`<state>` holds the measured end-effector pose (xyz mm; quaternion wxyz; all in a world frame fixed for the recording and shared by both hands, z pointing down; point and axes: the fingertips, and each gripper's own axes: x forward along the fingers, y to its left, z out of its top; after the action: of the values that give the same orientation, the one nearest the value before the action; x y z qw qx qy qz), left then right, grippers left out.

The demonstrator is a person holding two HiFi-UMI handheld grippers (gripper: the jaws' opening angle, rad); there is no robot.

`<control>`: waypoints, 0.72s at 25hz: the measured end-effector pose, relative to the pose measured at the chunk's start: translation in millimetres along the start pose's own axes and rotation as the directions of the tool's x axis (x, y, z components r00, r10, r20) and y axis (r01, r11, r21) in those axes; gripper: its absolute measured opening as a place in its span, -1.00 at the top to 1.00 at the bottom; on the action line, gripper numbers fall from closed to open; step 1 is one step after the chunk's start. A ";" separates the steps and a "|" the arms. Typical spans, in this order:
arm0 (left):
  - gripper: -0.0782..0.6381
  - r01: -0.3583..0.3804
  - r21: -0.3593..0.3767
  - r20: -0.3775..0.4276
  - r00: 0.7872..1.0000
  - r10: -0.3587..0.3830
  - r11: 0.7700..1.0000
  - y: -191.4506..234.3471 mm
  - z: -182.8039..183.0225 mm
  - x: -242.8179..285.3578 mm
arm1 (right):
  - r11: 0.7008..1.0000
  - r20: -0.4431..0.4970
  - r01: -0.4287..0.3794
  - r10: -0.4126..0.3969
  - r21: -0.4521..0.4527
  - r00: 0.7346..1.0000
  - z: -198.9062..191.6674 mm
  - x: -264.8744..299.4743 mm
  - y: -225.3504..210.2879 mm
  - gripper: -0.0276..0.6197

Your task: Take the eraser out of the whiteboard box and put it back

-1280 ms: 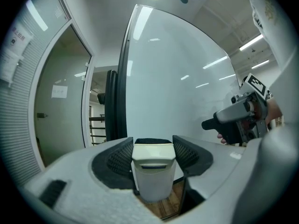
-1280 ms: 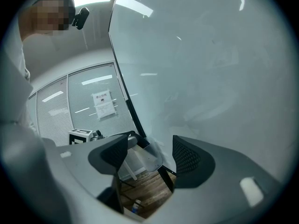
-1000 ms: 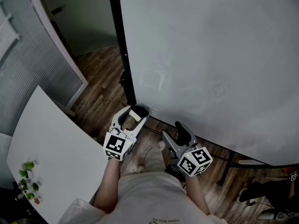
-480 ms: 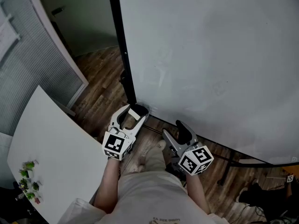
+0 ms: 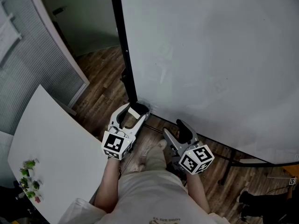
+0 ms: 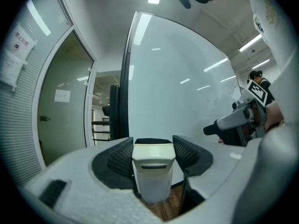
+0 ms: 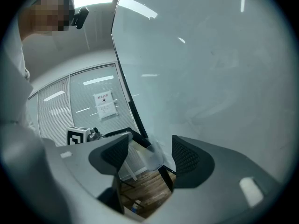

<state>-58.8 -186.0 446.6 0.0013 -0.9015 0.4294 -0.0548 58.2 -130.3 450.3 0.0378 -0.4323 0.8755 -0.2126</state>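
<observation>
Both forearms reach out from the person's waist toward the whiteboard (image 5: 210, 55), with the grippers held close to level. The left gripper (image 5: 135, 112) is clamped on the cream eraser (image 6: 153, 171) at the whiteboard's lower left corner, just beside the translucent box (image 7: 150, 158) fixed there. The right gripper (image 5: 174, 129) sits further along the whiteboard's bottom edge, jaws apart and empty.

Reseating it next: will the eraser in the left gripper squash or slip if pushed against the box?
Probably stiff: the eraser has a moulded cream shell, undented between the left gripper pads. Likely light, looking hollow. Smooth sides might slip; the dark felt face may drag.
</observation>
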 end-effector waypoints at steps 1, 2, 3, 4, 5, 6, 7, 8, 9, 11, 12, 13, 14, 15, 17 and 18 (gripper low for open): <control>0.04 -0.001 0.001 0.001 1.000 0.001 1.000 -0.2 0.9 -0.6 | 1.000 0.000 0.000 0.000 -0.001 1.000 0.1 -0.3 0.6 0.01; 0.04 -0.001 0.003 0.004 1.000 0.001 1.000 -0.6 2.3 -1.3 | 1.000 0.001 0.000 0.000 -0.001 1.000 0.2 -0.7 1.2 0.01; 0.04 -0.001 0.005 0.007 1.000 0.001 1.000 -1.2 4.2 -1.9 | 1.000 0.002 -0.001 0.001 -0.001 1.000 0.4 -1.1 1.6 0.01; 0.04 -0.001 0.008 0.010 1.000 0.001 1.000 -1.6 5.9 -2.6 | 1.000 0.003 -0.001 0.001 -0.001 1.000 0.6 -1.5 2.1 0.01; 0.04 -0.001 0.010 0.012 1.000 0.001 1.000 -1.8 6.8 -3.4 | 1.000 0.004 -0.002 0.002 -0.002 1.000 0.7 -1.8 2.5 0.01; 0.04 -0.002 0.010 0.013 1.000 0.002 1.000 -1.8 7.0 -4.4 | 1.000 0.005 -0.003 0.003 -0.002 1.000 0.8 -2.0 2.9 0.01; 0.04 -0.003 0.007 0.015 1.000 0.003 1.000 -1.7 7.4 -5.5 | 1.000 0.006 -0.003 0.004 -0.002 1.000 0.8 -2.3 3.4 0.01; 0.04 -0.005 0.001 0.019 1.000 0.005 1.000 -1.5 8.4 -6.8 | 1.000 0.007 -0.004 0.004 -0.003 1.000 0.8 -2.6 4.1 0.01; 0.04 -0.006 -0.006 0.026 1.000 0.006 1.000 -1.5 9.9 -8.4 | 1.000 0.007 -0.005 0.005 -0.004 1.000 0.6 -3.1 4.9 0.01; 0.04 -0.008 -0.014 0.037 0.999 0.008 1.000 -2.1 12.6 -11.7 | 1.000 0.008 -0.005 0.005 -0.006 1.000 0.3 -4.5 6.9 0.01; 0.04 -0.008 -0.013 0.038 0.999 0.008 1.000 -2.5 13.2 -13.1 | 1.000 0.009 -0.006 0.006 -0.006 1.000 0.2 -5.1 8.1 0.01; 0.04 -0.009 -0.011 0.038 0.999 0.009 1.000 -2.7 13.4 -14.3 | 1.000 0.009 -0.007 0.007 -0.007 1.000 0.2 -5.5 9.2 0.01; 0.04 -0.010 -0.009 0.038 0.999 0.010 1.000 -2.5 13.7 -15.4 | 1.000 0.010 -0.008 0.008 -0.006 1.000 0.3 -5.6 10.3 0.01; 0.04 -0.012 -0.008 0.039 0.999 0.012 1.000 -2.1 14.3 -16.5 | 1.000 0.011 -0.010 0.010 -0.005 1.000 0.6 -5.6 11.1 0.01; 0.04 -0.013 -0.007 0.043 0.999 0.014 1.000 -1.8 16.2 -18.2 | 1.000 0.015 -0.012 0.012 -0.001 1.000 1.7 -6.0 12.4 0.01; 0.04 -0.014 -0.006 0.046 0.999 0.014 1.000 -1.9 17.1 -19.0 | 1.000 0.017 -0.012 0.012 0.000 1.000 2.0 -6.3 13.0 0.01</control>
<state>-67.5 -170.8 427.8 0.0089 -0.8995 0.4356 -0.0328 53.0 -119.1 442.4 0.0465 -0.4288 0.8777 -0.2088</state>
